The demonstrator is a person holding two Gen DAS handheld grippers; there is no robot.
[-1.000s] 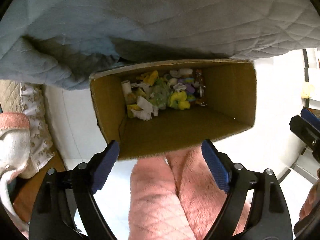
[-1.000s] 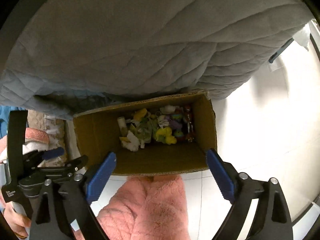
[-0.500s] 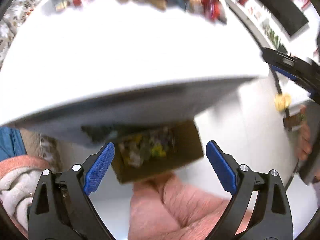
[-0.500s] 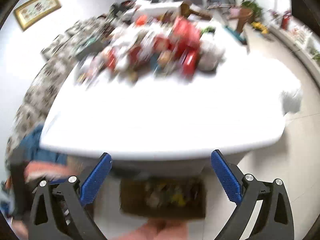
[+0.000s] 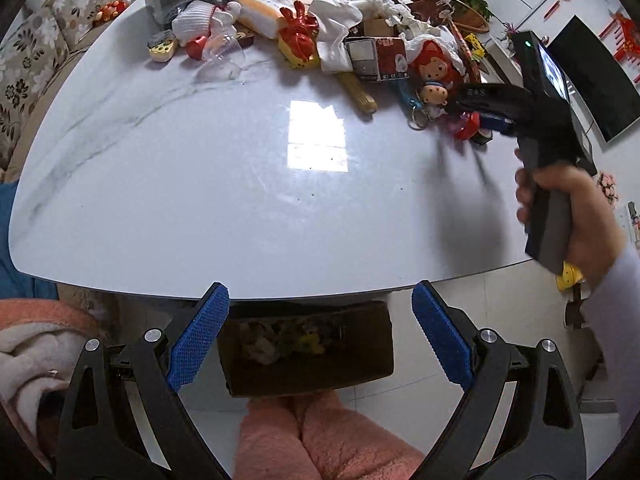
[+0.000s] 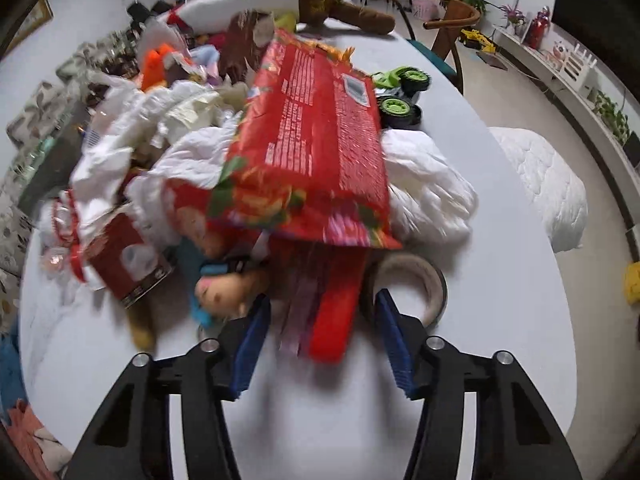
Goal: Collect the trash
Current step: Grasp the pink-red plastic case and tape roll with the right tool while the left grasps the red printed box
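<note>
Left wrist: my left claw (image 5: 316,344) open, empty, hovering off tabletop (image 5: 200,184) edge above trash box (image 5: 308,360) on floor. Only this view shows box.

Right wrist: my right claw (image 6: 320,344) open, straddling red wrapper (image 6: 320,312) at pile front. Judge wrapper light, crinkly, slick; pinch near lower end. Tape roll (image 6: 412,284) beside, seen only here.

Red printed snack bag (image 6: 316,152); white grey-veined marble table (image 5: 200,184); brown cardboard box (image 5: 308,372); green-wheeled toy truck (image 6: 400,94); blue-padded gripper fingers (image 5: 198,338).
</note>
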